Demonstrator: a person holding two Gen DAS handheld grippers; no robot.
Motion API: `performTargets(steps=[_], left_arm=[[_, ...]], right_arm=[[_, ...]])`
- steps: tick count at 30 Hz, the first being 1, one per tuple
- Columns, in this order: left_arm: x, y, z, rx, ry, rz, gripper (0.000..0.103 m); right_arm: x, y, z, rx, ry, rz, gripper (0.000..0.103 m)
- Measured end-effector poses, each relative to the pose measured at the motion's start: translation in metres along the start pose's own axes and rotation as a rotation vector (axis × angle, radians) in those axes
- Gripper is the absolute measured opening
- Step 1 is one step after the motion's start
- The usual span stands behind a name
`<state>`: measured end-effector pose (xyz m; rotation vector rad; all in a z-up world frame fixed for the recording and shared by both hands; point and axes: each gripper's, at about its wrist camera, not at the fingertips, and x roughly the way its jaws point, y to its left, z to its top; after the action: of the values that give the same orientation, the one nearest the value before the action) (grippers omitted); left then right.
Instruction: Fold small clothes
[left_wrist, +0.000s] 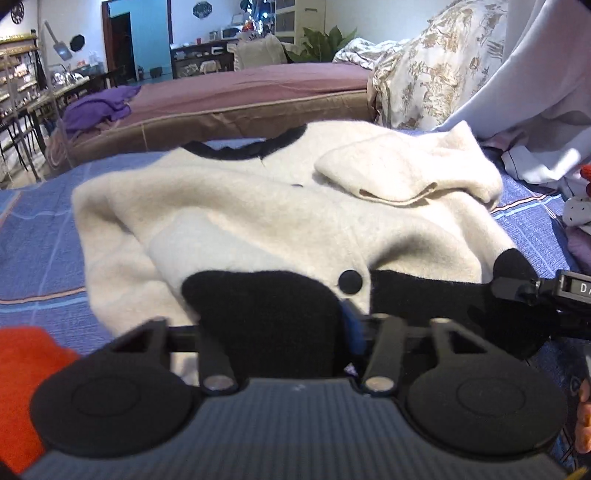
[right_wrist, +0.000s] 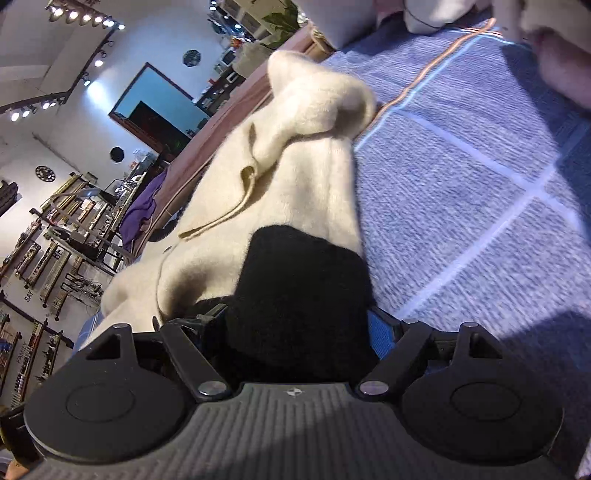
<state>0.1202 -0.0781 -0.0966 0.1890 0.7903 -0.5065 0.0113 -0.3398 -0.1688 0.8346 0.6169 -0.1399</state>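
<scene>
A small cream fleece jacket (left_wrist: 258, 206) with black collar, black hem band and a black button (left_wrist: 351, 281) lies on the blue striped bedsheet (left_wrist: 37, 251). One sleeve (left_wrist: 402, 173) is folded over its chest. My left gripper (left_wrist: 273, 332) is shut on the black hem (left_wrist: 266, 314) at the near edge. My right gripper (right_wrist: 299, 332) is shut on the black hem corner (right_wrist: 299, 280); it also shows in the left wrist view (left_wrist: 524, 288) at the jacket's right corner. The cream body (right_wrist: 288, 162) stretches away from it.
A red cloth (left_wrist: 26, 376) lies at the near left. A purple garment (left_wrist: 99, 105) lies on a brown mattress (left_wrist: 240, 99) behind. A floral quilt (left_wrist: 436, 62) and white fabric (left_wrist: 546, 74) are piled at the right. The blue sheet (right_wrist: 480, 184) extends right of the jacket.
</scene>
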Motion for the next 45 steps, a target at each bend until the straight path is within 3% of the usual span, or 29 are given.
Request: performTargets(steps=[3,5,6,12,18,21,25,28,29,31,32,33,34,36,37,39,41,43,45], left_arm=[[0.032,0.006,0.000,-0.059,0.077,-0.054,0.018],[0.036,0.013,-0.001,-0.100,0.079,-0.074,0.017],[0.034,0.016,-0.001,-0.108,0.077,-0.085,0.017],[-0.019,0.036,0.007,-0.159,0.006,-0.139,0.016],[-0.110,0.049,0.019,-0.163,-0.088,-0.189,0.016],[-0.148,0.046,0.010,-0.110,-0.064,-0.213,0.017],[-0.167,0.042,-0.026,-0.055,0.079,-0.206,0.020],[-0.155,0.045,-0.070,-0.061,0.217,-0.207,0.042],[-0.151,0.046,-0.082,-0.082,0.256,-0.206,0.046],[-0.148,0.047,-0.102,-0.113,0.282,-0.227,0.051],[-0.150,0.047,-0.107,-0.118,0.283,-0.225,0.059],[-0.155,0.049,-0.111,-0.119,0.280,-0.214,0.064],[-0.162,0.052,-0.114,-0.122,0.263,-0.210,0.068],[-0.181,0.063,-0.121,-0.139,0.216,-0.178,0.092],[-0.188,0.067,-0.124,-0.139,0.195,-0.149,0.095],[-0.201,0.070,-0.133,-0.094,0.169,-0.095,0.097],[-0.204,0.065,-0.138,-0.032,0.158,-0.067,0.096],[-0.200,0.057,-0.144,0.004,0.168,-0.062,0.093],[-0.192,0.046,-0.150,0.014,0.185,-0.074,0.083]], right_arm=[[0.017,0.020,0.003,-0.099,-0.013,-0.051,0.103],[0.029,0.025,0.004,-0.130,0.025,-0.086,0.030],[0.034,0.021,0.006,-0.092,0.045,-0.082,0.022],[-0.009,-0.001,0.012,0.135,0.041,0.093,0.021],[-0.108,0.053,0.024,0.016,0.002,0.327,0.020],[-0.160,0.079,0.021,-0.090,-0.049,0.350,0.020],[-0.194,0.073,0.009,-0.107,0.044,0.263,0.021],[-0.182,0.054,-0.017,-0.061,0.156,0.180,0.025],[-0.174,0.043,-0.029,-0.049,0.225,0.137,0.029],[-0.164,0.027,-0.050,-0.018,0.307,0.025,0.055],[-0.161,0.029,-0.062,-0.049,0.344,-0.018,0.061],[-0.162,0.030,-0.069,-0.105,0.343,-0.066,0.070],[-0.168,0.032,-0.073,-0.158,0.322,-0.125,0.072],[-0.191,0.044,-0.067,-0.275,0.218,-0.210,0.072],[-0.203,0.049,-0.062,-0.307,0.160,-0.234,0.083],[-0.225,0.057,-0.047,-0.346,0.045,-0.258,0.103],[-0.238,0.066,-0.032,-0.380,-0.036,-0.208,0.103],[-0.236,0.079,-0.028,-0.419,-0.062,-0.147,0.103],[-0.218,0.089,-0.027,-0.426,-0.059,-0.103,0.103]])
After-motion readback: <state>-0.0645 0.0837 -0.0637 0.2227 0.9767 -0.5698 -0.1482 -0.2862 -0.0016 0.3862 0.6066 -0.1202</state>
